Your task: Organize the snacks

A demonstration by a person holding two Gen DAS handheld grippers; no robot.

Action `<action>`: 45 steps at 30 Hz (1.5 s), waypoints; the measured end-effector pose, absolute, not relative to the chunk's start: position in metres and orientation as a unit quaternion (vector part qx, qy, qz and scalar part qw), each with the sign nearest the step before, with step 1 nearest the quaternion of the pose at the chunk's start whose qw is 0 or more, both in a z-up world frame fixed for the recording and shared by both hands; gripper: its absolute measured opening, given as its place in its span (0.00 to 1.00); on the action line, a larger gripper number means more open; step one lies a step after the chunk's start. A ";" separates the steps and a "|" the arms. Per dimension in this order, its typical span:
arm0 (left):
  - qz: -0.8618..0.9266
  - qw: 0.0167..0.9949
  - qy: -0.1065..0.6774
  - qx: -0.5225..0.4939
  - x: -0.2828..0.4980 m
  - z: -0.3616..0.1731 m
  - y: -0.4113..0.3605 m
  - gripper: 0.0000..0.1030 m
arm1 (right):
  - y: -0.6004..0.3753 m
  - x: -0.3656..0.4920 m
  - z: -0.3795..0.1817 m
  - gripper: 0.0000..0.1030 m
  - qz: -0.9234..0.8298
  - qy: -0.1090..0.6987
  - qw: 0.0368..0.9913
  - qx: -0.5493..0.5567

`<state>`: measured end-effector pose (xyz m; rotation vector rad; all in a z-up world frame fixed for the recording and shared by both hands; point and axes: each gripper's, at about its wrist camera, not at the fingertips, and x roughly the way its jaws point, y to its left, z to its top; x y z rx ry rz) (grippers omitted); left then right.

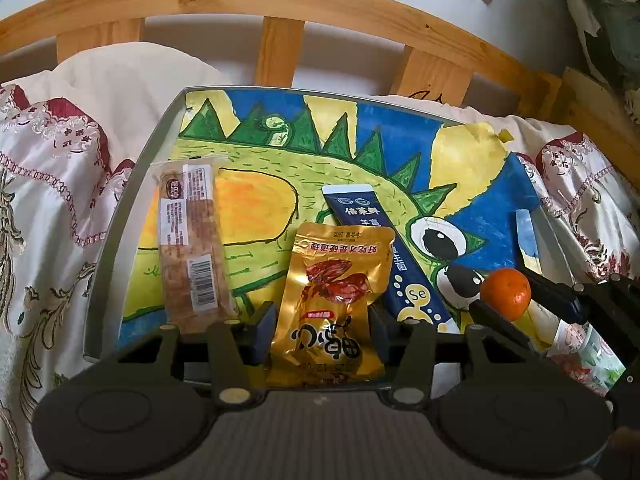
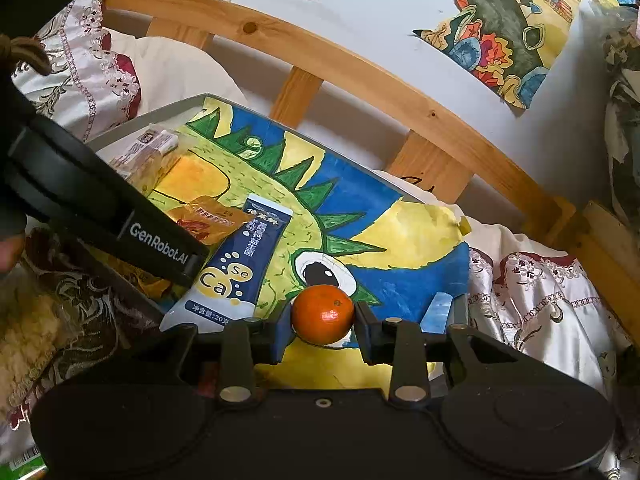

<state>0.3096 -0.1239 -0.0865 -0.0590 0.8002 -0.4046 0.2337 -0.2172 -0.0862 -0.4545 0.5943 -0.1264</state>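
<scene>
A grey tray [image 1: 120, 216] lined with a dinosaur painting lies on the bed. My left gripper [image 1: 322, 320] is shut on a gold snack pouch [image 1: 332, 296], its pads pressing both sides at the tray's near edge. A clear-wrapped cake bar [image 1: 192, 244] lies to the left and a navy sachet [image 1: 384, 248] partly under the pouch. My right gripper [image 2: 323, 320] is shut on an orange mandarin [image 2: 322, 314] just above the tray's near right part. The mandarin [image 1: 506, 292] also shows at the right of the left wrist view. One of the left gripper's fingers [image 2: 160, 244] crosses the sachet [image 2: 236, 268].
A wooden slatted bed rail [image 1: 280, 4] runs behind the tray, with embroidered satin bedding [image 1: 52, 200] on both sides. A green-and-white packet [image 1: 592, 352] lies beside the tray at the near right. A small blue piece [image 2: 438, 308] stands at the tray's right edge.
</scene>
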 end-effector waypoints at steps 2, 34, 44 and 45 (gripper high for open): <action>-0.195 0.901 0.387 -0.029 0.310 -0.086 -0.124 0.53 | -0.217 0.234 -0.087 0.34 -0.062 0.295 0.926 -0.229; -0.173 0.926 0.325 -0.080 0.281 -0.037 -0.090 0.85 | -0.228 0.205 -0.043 0.85 -0.101 0.221 0.943 -0.227; -0.142 0.955 0.238 -0.108 0.228 0.009 -0.065 0.99 | -0.243 0.153 0.007 0.99 -0.115 0.134 0.973 -0.151; -0.141 0.957 0.232 -0.105 0.222 0.012 -0.063 0.99 | -0.244 0.148 0.011 0.99 -0.113 0.127 0.974 -0.146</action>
